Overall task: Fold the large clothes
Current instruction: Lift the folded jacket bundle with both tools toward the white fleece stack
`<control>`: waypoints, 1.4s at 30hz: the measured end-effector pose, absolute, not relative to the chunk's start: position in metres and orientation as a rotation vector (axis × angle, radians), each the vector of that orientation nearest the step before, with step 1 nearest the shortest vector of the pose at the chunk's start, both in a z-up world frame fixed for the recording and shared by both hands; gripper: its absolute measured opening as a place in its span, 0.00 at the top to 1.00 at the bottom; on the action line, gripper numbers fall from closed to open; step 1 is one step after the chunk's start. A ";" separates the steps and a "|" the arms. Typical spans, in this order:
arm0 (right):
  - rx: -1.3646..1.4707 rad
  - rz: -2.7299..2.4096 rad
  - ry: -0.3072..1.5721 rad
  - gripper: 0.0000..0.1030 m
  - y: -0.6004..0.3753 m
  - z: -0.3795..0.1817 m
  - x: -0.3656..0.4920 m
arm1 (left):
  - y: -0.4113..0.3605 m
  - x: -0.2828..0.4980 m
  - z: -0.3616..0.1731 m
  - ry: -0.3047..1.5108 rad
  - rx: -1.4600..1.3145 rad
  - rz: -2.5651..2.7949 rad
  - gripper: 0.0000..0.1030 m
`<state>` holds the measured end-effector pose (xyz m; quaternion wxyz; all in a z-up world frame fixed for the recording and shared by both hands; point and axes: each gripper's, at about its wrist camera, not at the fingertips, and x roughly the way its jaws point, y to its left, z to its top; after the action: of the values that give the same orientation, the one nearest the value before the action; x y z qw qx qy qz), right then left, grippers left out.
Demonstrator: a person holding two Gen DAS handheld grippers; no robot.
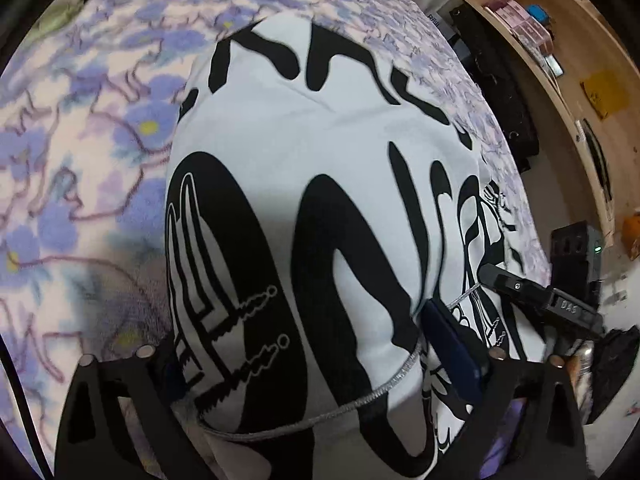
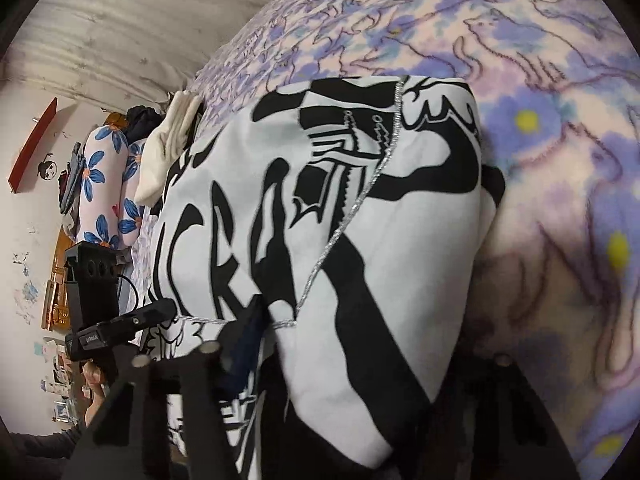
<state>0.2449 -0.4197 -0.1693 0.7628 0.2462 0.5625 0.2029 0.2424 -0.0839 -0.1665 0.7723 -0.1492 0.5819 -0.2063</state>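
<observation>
Left gripper (image 1: 320, 360) released, straddling 1 black-and-white printed garment (image 1: 320, 140) | right gripper (image 2: 368, 360) bite: cannot tell | risk: uneven pinch (bulky layers) skews fold

one garment (image 1: 320, 168), two hand-held grippers (image 1: 320, 364), one blanket (image 1: 80, 160)

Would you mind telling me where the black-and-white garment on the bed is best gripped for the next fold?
Probably the near hem, from the bed's near edge. The black-and-white garment lies flat on the floral blanket, and its silver-stitched edge curls up nearest the left gripper, giving a free layer to pinch.
</observation>
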 end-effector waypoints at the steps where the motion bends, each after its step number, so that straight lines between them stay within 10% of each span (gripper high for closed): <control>1: 0.524 0.432 1.207 0.58 -0.417 -0.162 0.241 | -0.089 0.239 -0.159 1.239 -0.295 -0.437 0.17; 7: 0.422 0.393 1.121 0.73 -0.388 -0.121 0.224 | -0.113 0.218 -0.119 1.119 -0.140 -0.416 0.38; 25: 0.285 0.562 0.998 0.76 -0.221 -0.025 0.196 | 0.049 0.162 -0.003 0.936 -0.049 -0.319 0.40; 42: 0.390 0.774 0.842 0.76 0.030 0.011 0.481 | 0.159 0.287 0.010 0.776 0.043 -0.130 0.40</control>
<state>0.4808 0.0297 0.0109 0.8230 0.1833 0.3959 0.3637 0.2872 0.1588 0.0100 0.9233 0.0210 0.3781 -0.0635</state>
